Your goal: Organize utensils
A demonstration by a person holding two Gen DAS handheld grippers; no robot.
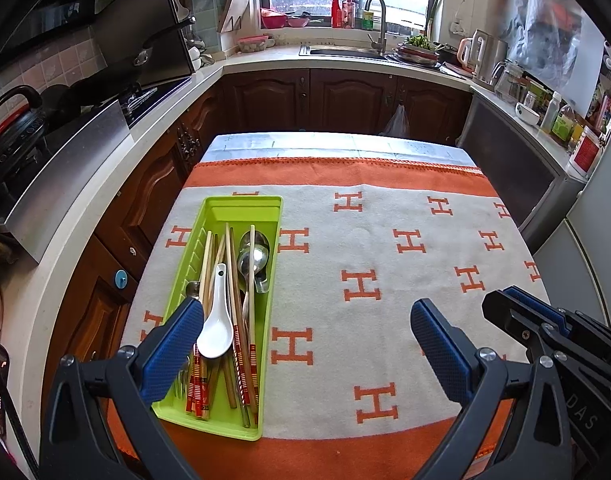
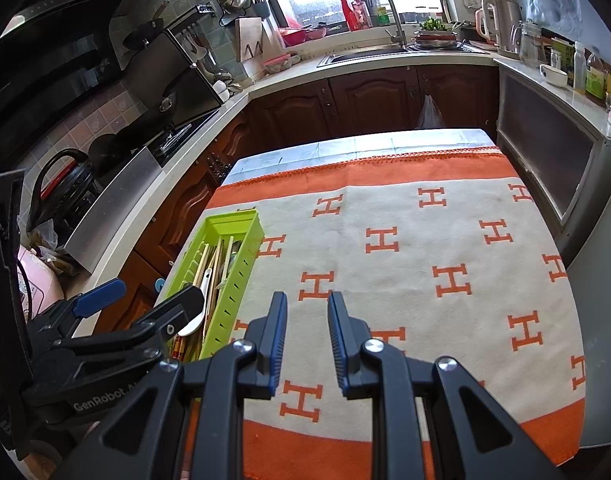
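a kitchen with brown cupboards, a sink (image 1: 345,51) and a window at the far end. in the middle, a table wears an orange and cream cloth (image 1: 385,248) with h shapes. on its left side sits a green tray (image 1: 241,205) full of chopsticks (image 1: 237,312), metal spoons (image 1: 254,258) and a white spoon (image 1: 215,332). the left gripper (image 1: 307,322) is wide apart and empty. the right gripper (image 2: 307,312) has a small gap, holding nothing.

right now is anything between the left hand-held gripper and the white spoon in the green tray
Nothing visible blocks it. The left hand-held gripper is open above the blanket, and the white ceramic spoon lies on top of the chopsticks in the green tray, right beside its left finger.
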